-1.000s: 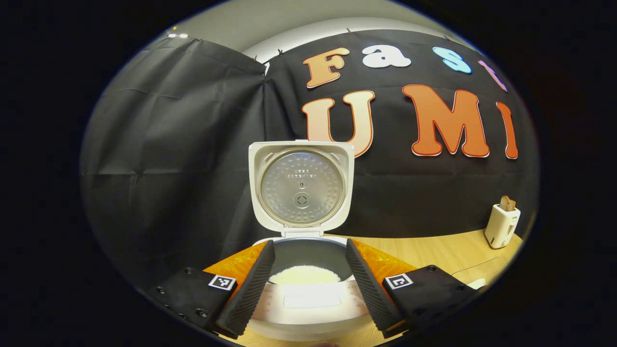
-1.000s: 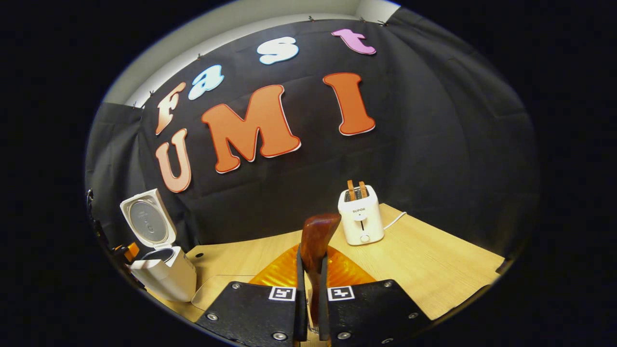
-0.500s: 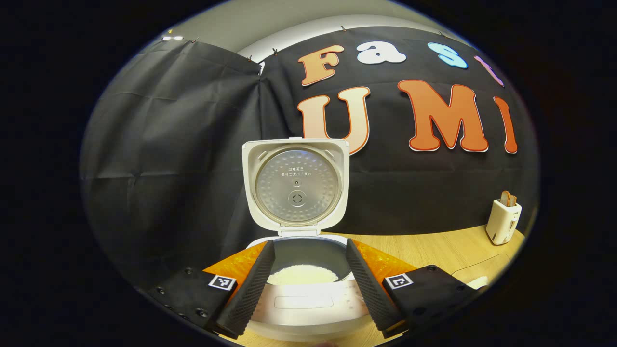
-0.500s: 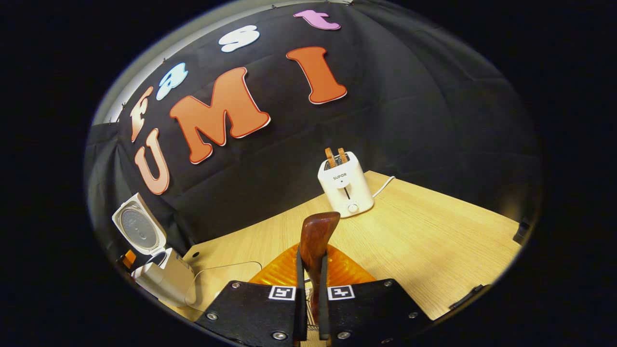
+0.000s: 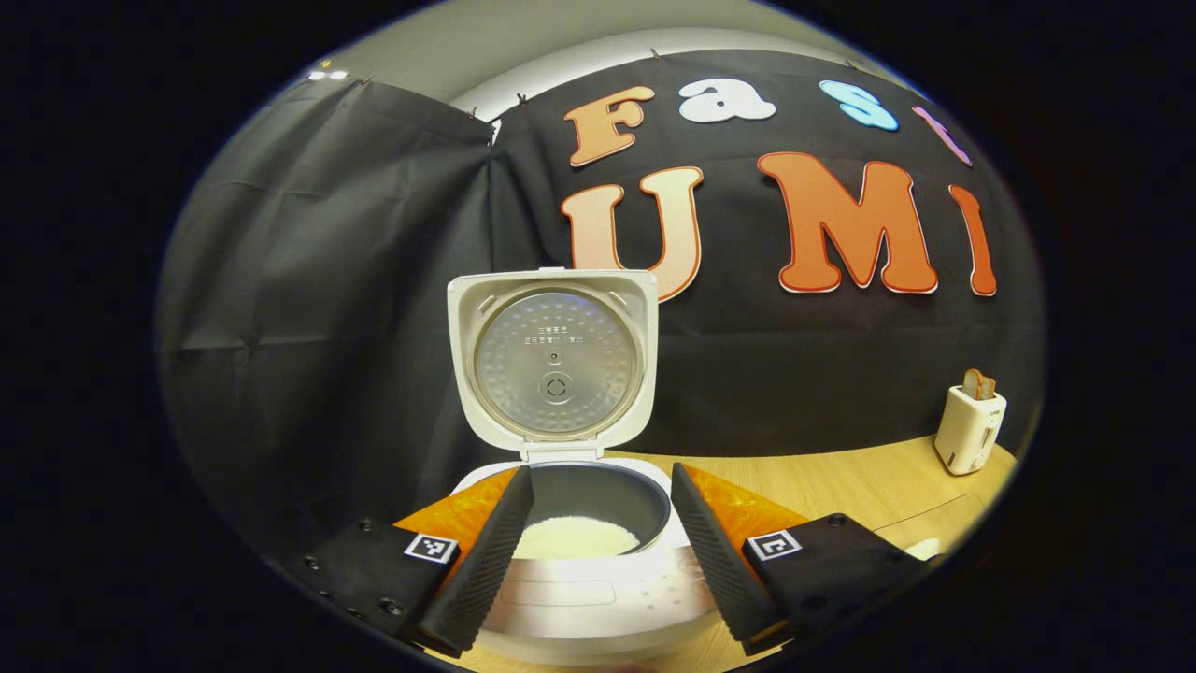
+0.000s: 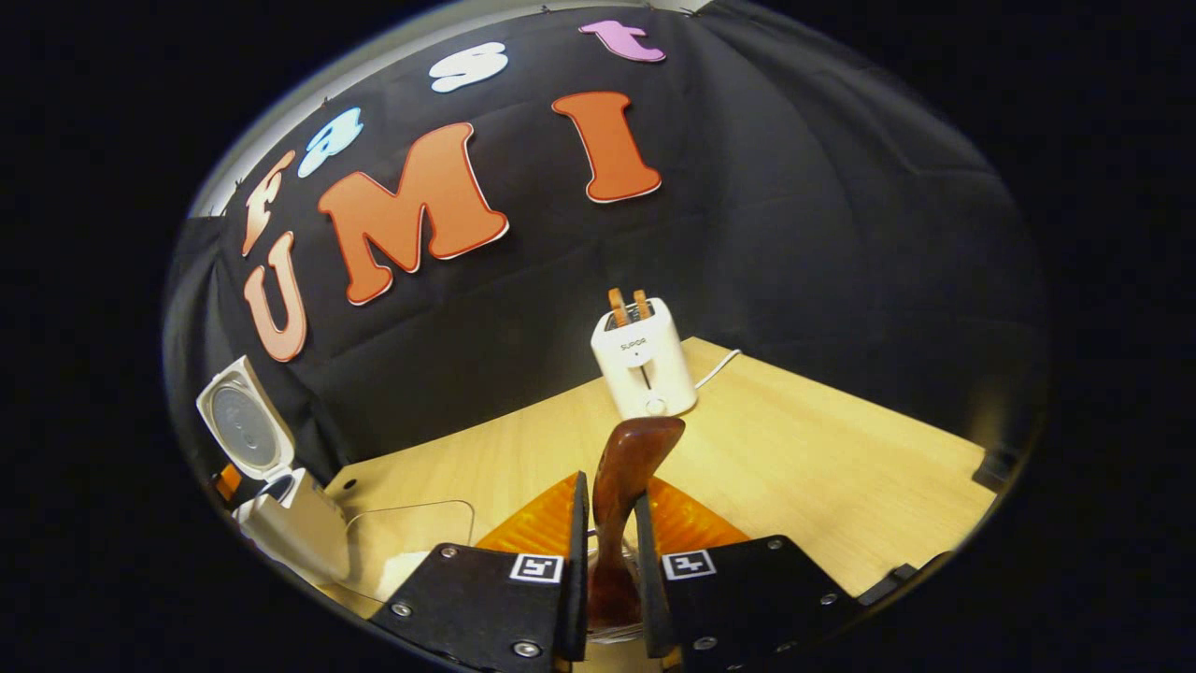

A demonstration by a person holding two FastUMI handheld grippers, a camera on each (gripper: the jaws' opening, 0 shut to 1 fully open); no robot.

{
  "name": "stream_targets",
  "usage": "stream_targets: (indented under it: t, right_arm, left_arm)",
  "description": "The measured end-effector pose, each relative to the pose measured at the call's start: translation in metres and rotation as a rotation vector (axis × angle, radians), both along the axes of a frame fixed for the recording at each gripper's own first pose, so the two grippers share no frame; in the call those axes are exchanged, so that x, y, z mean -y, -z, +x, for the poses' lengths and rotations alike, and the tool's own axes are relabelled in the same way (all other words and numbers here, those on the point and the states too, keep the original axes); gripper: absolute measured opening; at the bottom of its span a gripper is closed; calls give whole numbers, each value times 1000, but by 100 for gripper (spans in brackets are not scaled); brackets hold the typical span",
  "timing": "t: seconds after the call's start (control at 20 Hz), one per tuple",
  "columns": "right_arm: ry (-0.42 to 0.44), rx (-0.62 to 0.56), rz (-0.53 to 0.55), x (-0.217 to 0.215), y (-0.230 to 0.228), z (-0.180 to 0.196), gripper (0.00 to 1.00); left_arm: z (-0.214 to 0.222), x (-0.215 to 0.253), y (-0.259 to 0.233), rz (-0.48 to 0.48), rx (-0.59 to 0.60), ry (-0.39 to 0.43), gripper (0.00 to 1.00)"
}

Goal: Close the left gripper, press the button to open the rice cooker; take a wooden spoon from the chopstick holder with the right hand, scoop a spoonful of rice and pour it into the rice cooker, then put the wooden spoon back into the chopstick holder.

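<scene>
The white rice cooker [image 5: 561, 598] stands with its lid [image 5: 551, 360] raised, and white rice [image 5: 577, 537] lies in its dark pot. My left gripper [image 5: 598, 561] is open, one finger on each side of the pot's mouth and holding nothing. The cooker [image 6: 290, 523] also shows at the far left of the right gripper view. The brown wooden spoon [image 6: 624, 477] stands between the fingers of my right gripper [image 6: 609, 579], its top leaning right. These jaws stand a little apart, loose around the handle. What lies under the spoon is hidden.
A white toaster [image 6: 643, 360] with two slices stands at the back of the wooden table [image 6: 822, 467], its cord running right; it shows small as the toaster [image 5: 970, 425] in the left gripper view. A clear container [image 6: 402, 551] with rice sits beside the cooker.
My right gripper's jaws have parted slightly around the spoon, which now leans right. That view tipped down towards the table. The left gripper drifted slightly, still open over the cooker.
</scene>
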State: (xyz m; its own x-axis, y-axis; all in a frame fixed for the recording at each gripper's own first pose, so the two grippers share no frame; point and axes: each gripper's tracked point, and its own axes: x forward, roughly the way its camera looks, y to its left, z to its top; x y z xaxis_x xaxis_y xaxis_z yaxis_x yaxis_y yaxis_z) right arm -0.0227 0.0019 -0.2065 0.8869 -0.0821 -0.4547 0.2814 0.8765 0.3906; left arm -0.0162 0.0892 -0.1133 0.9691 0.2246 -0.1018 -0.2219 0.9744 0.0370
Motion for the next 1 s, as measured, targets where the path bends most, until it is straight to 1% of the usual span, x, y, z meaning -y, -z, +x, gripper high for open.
stream_targets:
  t: [0.05, 0.1, 0.15, 0.2, 0.25, 0.3, 0.35, 0.4, 0.45, 0.5, 0.55, 0.6, 0.65, 0.7, 0.75, 0.85, 1.0]
  right_arm:
    - [-5, -6, -12, 1, -1, -2, 29]
    - [-16, -16, -21, 0, 0, -5, 31]
    - [-19, -23, -30, 2, 1, -7, 35]
    - [1, -39, -40, 10, 6, -8, 37]
    - [26, -41, -40, 18, 7, -7, 52]
    - [35, -42, -20, 20, 6, -7, 49]
    - [43, -38, -6, 22, 3, -8, 58]
    - [51, -29, -7, 26, 1, -9, 62]
    - [58, -15, -23, 31, -4, -8, 68]
    - [65, -1, -44, 36, -10, -9, 71]
    - [73, 17, -70, 41, -19, -10, 76]
    - [83, 33, -100, 50, -27, -10, 77]
    - [101, 53, -132, 60, -36, -10, 88]
    - [121, 75, -166, 70, -48, -10, 83]
    - [138, 96, -194, 79, -59, -9, 85]
    - [165, 132, -234, 92, -81, -9, 87]
    - [173, 173, -293, 104, -108, -7, 89]
  left_arm:
    - [1, 1, -2, -1, 3, 2, 97]
    - [-1, 1, -3, 2, 6, 1, 94]
    - [-1, 2, -4, 4, 10, 2, 94]
    - [3, 3, -6, -1, 15, 11, 94]
    - [3, 7, -6, -17, 22, 30, 97]
    - [4, 7, -6, -18, 19, 30, 96]
    - [4, 5, -6, -9, 18, 23, 94]
    - [4, 5, -7, -8, 20, 24, 96]
    - [6, 7, -10, -10, 23, 30, 96]
    - [8, 10, -13, -6, 23, 36, 96]
    - [8, 11, -15, 7, 22, 38, 96]
    - [9, 13, -17, 19, 22, 46, 94]
    - [10, 13, -20, 28, 27, 48, 96]
    - [11, 13, -24, 40, 35, 44, 93]
    - [12, 11, -30, 52, 40, 40, 97]
    - [18, 11, -40, 60, 49, 43, 98]
    - [18, 14, -59, 77, 78, 61, 98]
